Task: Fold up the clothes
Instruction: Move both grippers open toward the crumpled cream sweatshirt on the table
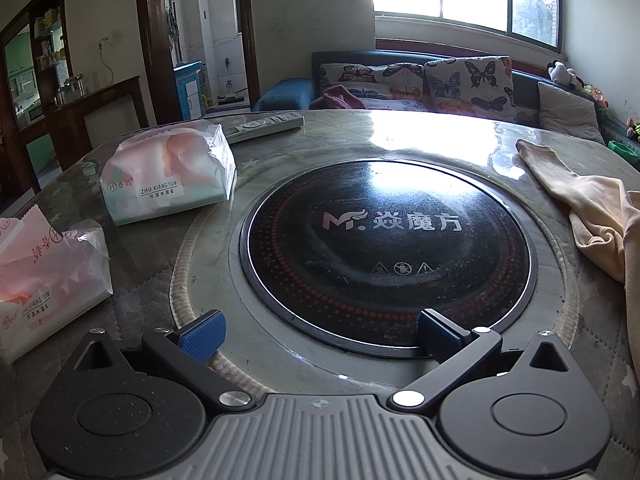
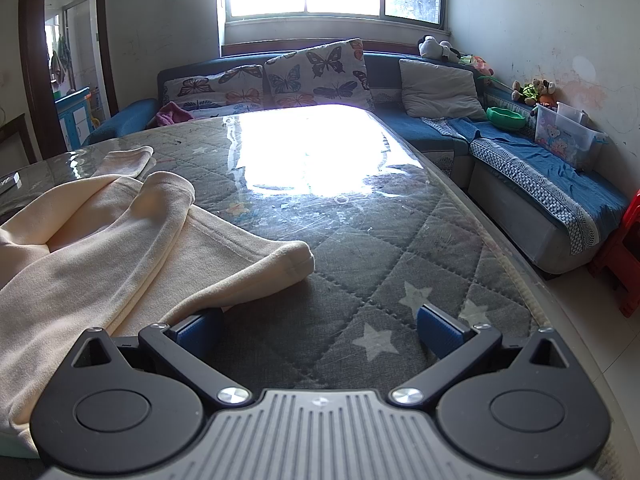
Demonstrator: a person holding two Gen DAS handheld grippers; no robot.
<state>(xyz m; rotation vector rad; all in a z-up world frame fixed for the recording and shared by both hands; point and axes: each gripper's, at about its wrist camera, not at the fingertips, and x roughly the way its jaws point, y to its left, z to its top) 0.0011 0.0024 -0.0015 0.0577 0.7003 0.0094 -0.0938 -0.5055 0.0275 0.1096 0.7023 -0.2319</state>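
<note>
Both grippers, left gripper point(image 1: 320, 334) and right gripper point(image 2: 318, 330), spread, empty; cream garment point(image 2: 120, 240) rumpled on table point(image 2: 360, 264).

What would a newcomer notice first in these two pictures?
The black round cooktop set in the middle of the table, just ahead of the open left gripper. Then the cream garment lying rumpled on the table's quilted cover, beside the open right gripper.

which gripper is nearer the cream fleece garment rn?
Right. The right gripper has the cream fleece garment at its left finger; the left gripper hovers over the black round cooktop, garment off right.
</note>
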